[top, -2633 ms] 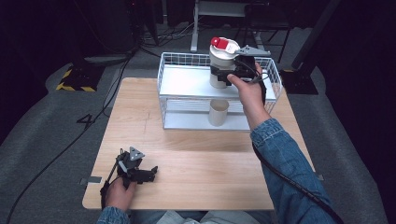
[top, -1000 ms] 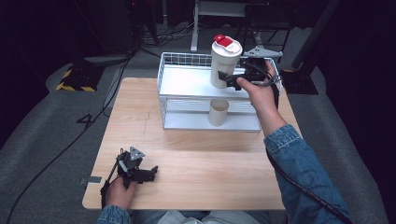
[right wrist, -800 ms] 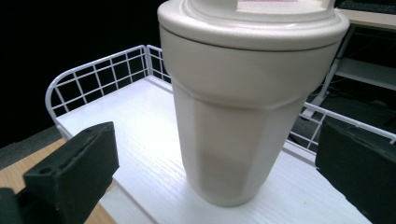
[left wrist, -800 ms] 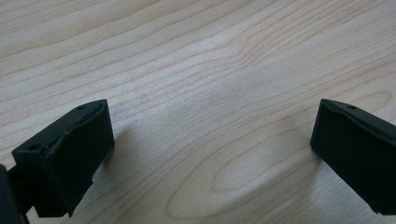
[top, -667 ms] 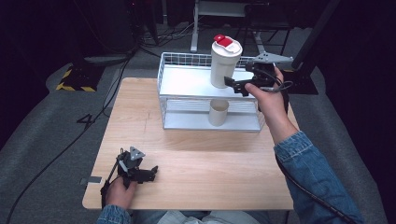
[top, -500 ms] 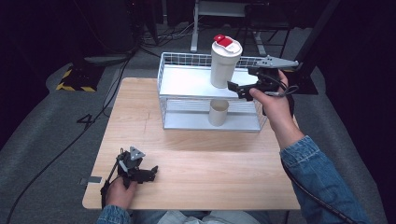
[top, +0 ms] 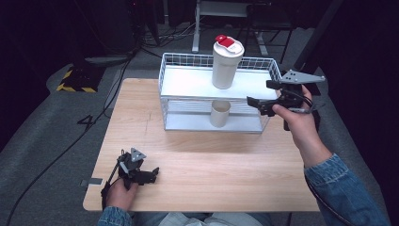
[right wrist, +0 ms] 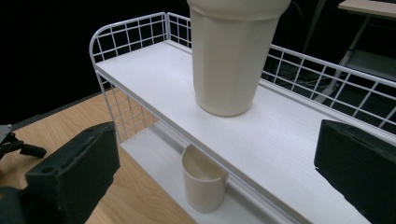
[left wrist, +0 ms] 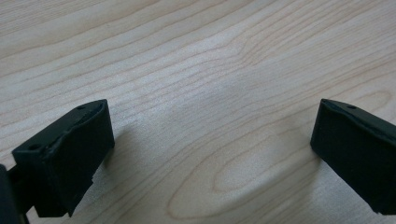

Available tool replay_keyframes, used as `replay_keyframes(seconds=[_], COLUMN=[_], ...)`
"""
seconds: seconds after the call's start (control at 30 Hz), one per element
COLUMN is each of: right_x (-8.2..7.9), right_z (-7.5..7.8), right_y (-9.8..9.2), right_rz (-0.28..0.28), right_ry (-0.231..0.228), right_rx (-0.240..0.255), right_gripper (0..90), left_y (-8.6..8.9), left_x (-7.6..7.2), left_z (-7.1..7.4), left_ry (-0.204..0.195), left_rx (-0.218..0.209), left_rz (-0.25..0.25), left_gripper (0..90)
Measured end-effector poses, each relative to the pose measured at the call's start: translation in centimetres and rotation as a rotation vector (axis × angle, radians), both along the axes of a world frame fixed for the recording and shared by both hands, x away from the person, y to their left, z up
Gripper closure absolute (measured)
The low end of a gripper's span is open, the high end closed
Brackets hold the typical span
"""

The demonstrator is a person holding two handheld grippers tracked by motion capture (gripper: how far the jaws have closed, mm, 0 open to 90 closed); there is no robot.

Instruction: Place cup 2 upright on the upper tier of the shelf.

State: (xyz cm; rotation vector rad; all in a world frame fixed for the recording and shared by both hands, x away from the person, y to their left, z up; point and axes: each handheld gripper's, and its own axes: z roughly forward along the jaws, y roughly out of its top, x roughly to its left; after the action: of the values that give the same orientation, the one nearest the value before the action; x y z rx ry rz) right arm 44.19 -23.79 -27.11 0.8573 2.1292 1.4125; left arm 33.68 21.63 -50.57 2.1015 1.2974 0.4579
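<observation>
The wooden counter (top: 202,160) is carrying a white wire rack (top: 188,89) with two shelves at its far side. A tall cream tumbler (top: 226,61) with a red-capped lid is standing upright on the upper shelf, its long axis vertical. A small open cup (top: 219,113) is sitting on the lower shelf, directly below it. The right tongs (top: 256,104) are hovering just off the rack's right end, jaws spread wide and gripping nothing; the tumbler is lying ahead of them and slightly up, free of contact. The left tongs (top: 149,175) are resting on the counter's near edge, jaws apart and empty, well away. The right hand is judged the nearer.
</observation>
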Motion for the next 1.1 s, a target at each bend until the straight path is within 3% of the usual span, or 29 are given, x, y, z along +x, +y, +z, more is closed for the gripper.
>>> replay_keyframes(seconds=[0.33, 0.57, 0.97, 1.0, 1.1], right_x=[-3.0, -4.6, -6.6, -7.0, -7.3], right_z=[-0.9, -2.8, -5.9, -6.6, -7.5], right_y=[-2.9, -4.1, -4.8, -4.6, -4.5], right_rz=[0.023, 0.032, 0.056, 0.074, 0.087], right_ry=[0.019, 0.055, 0.09, 0.113, 0.125], right_rx=[-0.047, -0.061, -0.082, -0.087, -0.086], right_gripper=[4.1, 4.1, 6.5, 7.8, 7.8], left_y=[0.0, 0.1, 0.1, 0.0, 0.0], left_x=[0.4, 0.6, 0.6, 0.6, 0.6], left_z=[0.0, 0.0, 0.0, 0.0, 0.0], left_ry=[-0.001, 0.001, -0.001, -0.001, 0.0], left_rx=[-0.004, -0.006, -0.003, -0.004, -0.002], left_rz=[0.003, 0.0, -0.001, 0.005, 0.006], left_gripper=[0.0, 0.0, 0.0, 0.0, 0.0])
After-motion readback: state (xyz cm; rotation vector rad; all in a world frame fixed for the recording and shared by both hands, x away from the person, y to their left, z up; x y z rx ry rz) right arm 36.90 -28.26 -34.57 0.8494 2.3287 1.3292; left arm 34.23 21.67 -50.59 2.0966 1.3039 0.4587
